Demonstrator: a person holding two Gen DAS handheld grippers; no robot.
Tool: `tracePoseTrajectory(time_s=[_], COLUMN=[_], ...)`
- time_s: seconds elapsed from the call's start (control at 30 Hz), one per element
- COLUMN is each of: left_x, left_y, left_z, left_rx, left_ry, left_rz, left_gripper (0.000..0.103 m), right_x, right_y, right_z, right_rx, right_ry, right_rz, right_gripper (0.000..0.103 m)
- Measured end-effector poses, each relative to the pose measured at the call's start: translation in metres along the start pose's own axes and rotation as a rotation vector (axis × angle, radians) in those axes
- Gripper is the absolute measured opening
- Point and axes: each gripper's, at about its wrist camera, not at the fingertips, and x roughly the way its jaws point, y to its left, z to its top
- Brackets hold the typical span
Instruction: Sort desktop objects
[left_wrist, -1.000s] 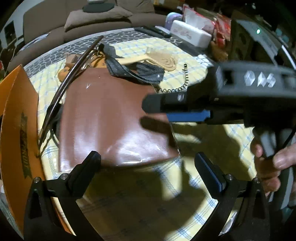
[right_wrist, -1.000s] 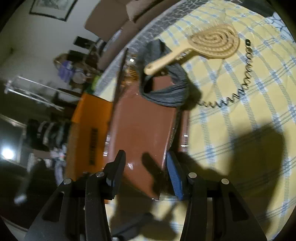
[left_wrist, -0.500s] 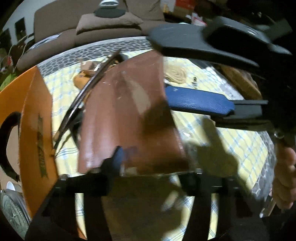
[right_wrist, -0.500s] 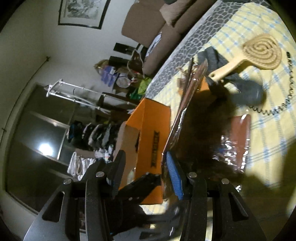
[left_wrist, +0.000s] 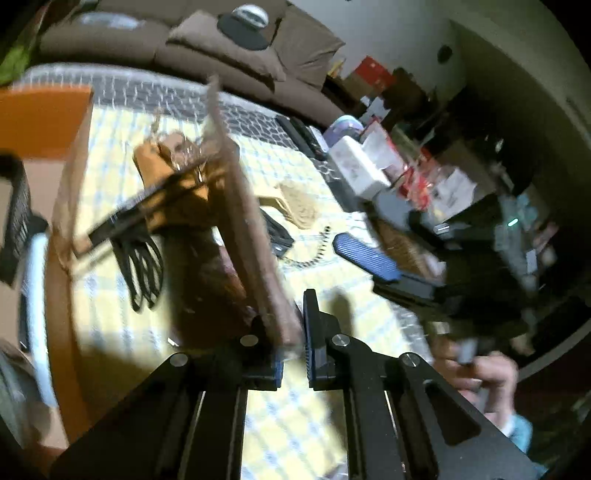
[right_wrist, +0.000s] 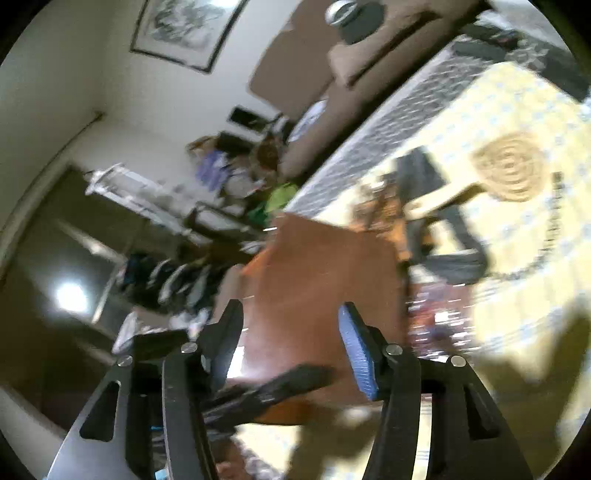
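Observation:
My left gripper is shut on the lower edge of a flat brown wrapped book and holds it upright, edge-on, above the yellow checked tablecloth. The same brown book shows broadside in the right wrist view. My right gripper is open and empty; it also shows in the left wrist view, apart from the book. A tan hairbrush, a dark cloth and a coiled black hair tie lie on the table.
An orange cardboard box stands at the table's left. A white case and packets crowd the far right edge. A brown sofa is behind the table. Both views are motion-blurred.
My left gripper closed on the brown book and stood it upright. My right gripper let go of it, opened and drew back to the right.

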Motion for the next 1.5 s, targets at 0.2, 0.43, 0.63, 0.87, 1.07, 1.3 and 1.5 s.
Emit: tracePoseTrajectory(time_s=[0.2,0.43,0.63,0.87,1.07,1.3,1.5], left_x=[-0.001,0.003,0.012,0.008,0.038,0.082,0.117], left_y=[0.021,0.040,0.035,0.022,0.015,-0.003,-0.034], left_z=[-0.002,0.004,0.009,0.009,-0.007,-0.036,-0.056], left_rx=[-0.157,-0.247,-0.218,-0.150,-0.134,-0.081,0.005], left_ry=[0.001,-0.026,-0.023,-0.018,0.069,0.188,0.267], left_rz=[-0.184,-0.303,-0.313,-0.289,-0.279,-0.216,-0.177], left_gripper=[0.008,0.008,0.008,0.009,0.009,0.011,0.012], right_x=[0.003,0.022,0.023,-0.006,-0.032,-0.053,-0.073], right_y=[-0.042,-0.062,-0.060,-0.048,-0.042,-0.066,-0.082], right_z=[-0.003,-0.017,-0.020,-0.007,-0.004,-0.006,-0.007], right_rx=[0.103,0.182,0.229,0.127,0.044,0.063,0.082], right_ry=[0.031,0.125,0.125,0.015,-0.038,-0.017,-0.009], right_rz=[-0.133,-0.111,0.012,-0.014,-0.102,-0.182,-0.283], right_gripper=[0.058,0.067,0.054,0.022,0.015,0.015,0.015])
